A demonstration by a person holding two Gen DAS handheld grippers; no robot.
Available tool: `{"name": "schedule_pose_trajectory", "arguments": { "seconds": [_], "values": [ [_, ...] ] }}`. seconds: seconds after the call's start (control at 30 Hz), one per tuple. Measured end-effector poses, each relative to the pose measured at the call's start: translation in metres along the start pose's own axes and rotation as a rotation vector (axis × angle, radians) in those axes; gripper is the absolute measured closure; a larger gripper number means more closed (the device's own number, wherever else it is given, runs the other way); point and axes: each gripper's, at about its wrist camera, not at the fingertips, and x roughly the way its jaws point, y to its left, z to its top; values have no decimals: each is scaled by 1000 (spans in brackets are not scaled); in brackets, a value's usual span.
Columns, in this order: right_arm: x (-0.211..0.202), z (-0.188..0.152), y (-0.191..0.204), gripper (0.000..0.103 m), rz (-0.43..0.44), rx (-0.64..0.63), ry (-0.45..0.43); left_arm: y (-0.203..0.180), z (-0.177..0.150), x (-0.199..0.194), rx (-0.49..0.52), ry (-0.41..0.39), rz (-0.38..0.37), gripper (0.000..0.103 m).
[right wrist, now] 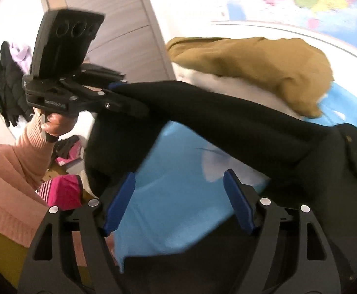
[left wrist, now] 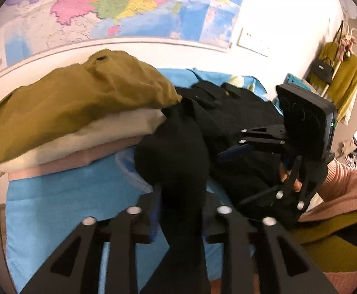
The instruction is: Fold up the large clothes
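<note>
A black garment (right wrist: pixel 227 120) sprawls over the blue bedsheet (right wrist: pixel 168 161), its sleeve clamped in the left gripper (right wrist: pixel 127 93) and lifted. The right gripper (right wrist: pixel 178 203) hangs released, nothing between its pads. Folded clothes (left wrist: pixel 63 122) are stacked along the bed's wall-side edge under a map (left wrist: pixel 109 7).

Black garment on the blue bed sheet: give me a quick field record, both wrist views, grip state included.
garment: black cloth garment, one long part pulled out and lifted off the light blue bed sheet
left gripper: shut on the black garment's end
right gripper: open, nothing between its blue pads
stack: folded olive-brown garment on top of folded cream garment and folded pink garment, beside the black one
backdrop: coloured wall map
</note>
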Motion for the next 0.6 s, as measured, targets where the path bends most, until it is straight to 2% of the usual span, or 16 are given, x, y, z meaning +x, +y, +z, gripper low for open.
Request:
{"name": "schedule_pose_trajectory", "arguments": {
  "seconds": [0.1, 0.17, 0.33, 0.37, 0.4, 0.43, 0.47, 0.6],
  "values": [
    [5, -2, -9, 29, -8, 44, 13, -6, -9, 7, 38, 16, 48, 49],
    [3, -5, -18, 29, -30, 75, 26, -4, -20, 12, 53, 57, 96, 49],
    [-9, -14, -37, 28, -80, 141, 24, 19, -45, 36, 10, 150, 164, 48],
    [-10, -15, -40, 28, -78, 155, 23, 25, -49, 39, -5, 162, 166, 51],
    [-12, -17, -41, 28, -85, 164, 21, 30, -52, 43, -22, 171, 167, 75],
    [-12, -19, -41, 28, -95, 168, 19, 36, -53, 45, -49, 179, 163, 92],
    [-14, -21, -42, 28, -95, 176, 15, 40, -53, 45, -76, 179, 150, 101],
    [-32, -25, -52, 28, -109, 200, -29, 31, -34, 6, -87, 41, 88, 101]
  ]
}}
